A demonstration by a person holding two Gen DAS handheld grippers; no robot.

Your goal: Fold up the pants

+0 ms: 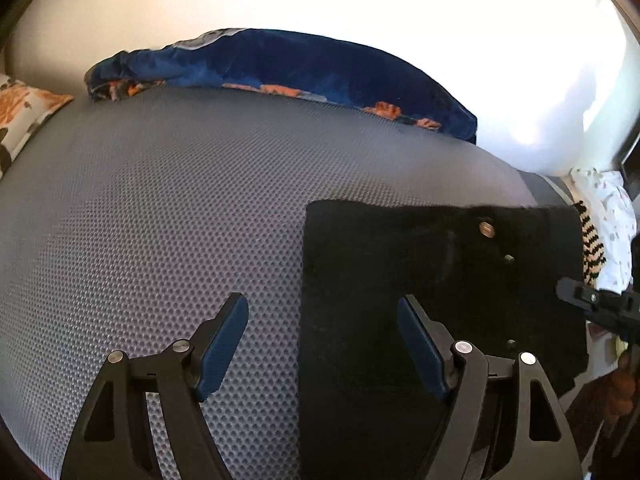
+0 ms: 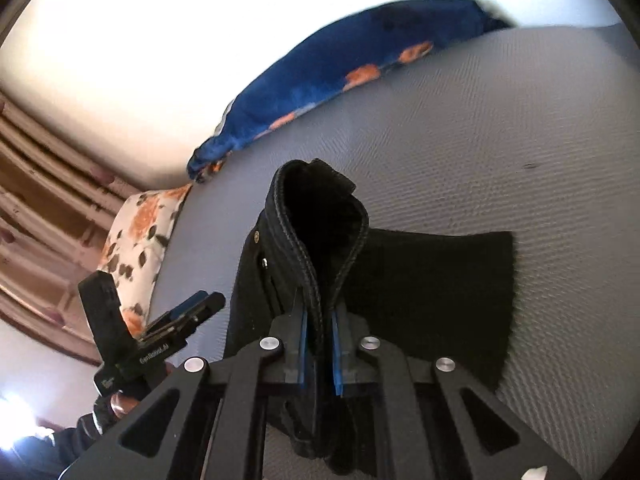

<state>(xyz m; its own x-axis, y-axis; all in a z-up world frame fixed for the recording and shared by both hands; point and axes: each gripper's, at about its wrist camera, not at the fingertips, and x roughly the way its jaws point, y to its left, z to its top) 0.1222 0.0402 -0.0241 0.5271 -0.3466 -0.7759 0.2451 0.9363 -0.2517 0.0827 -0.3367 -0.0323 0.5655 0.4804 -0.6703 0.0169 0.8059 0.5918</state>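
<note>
Black pants (image 1: 440, 280) lie folded on a grey textured bed (image 1: 180, 200), with metal buttons showing near their far edge. My left gripper (image 1: 322, 340) is open and empty, hovering over the pants' left edge. My right gripper (image 2: 320, 344) is shut on the pants' stitched waistband (image 2: 320, 216) and lifts that part off the bed; the rest of the pants (image 2: 432, 300) lies flat. The left gripper also shows in the right wrist view (image 2: 192, 312), and the right gripper shows at the right edge of the left wrist view (image 1: 592, 304).
A blue blanket with orange flowers (image 1: 280, 68) lies along the far side of the bed against a white wall. A floral pillow (image 1: 24, 116) sits at the left. Striped and white cloth (image 1: 600, 232) lies at the right edge.
</note>
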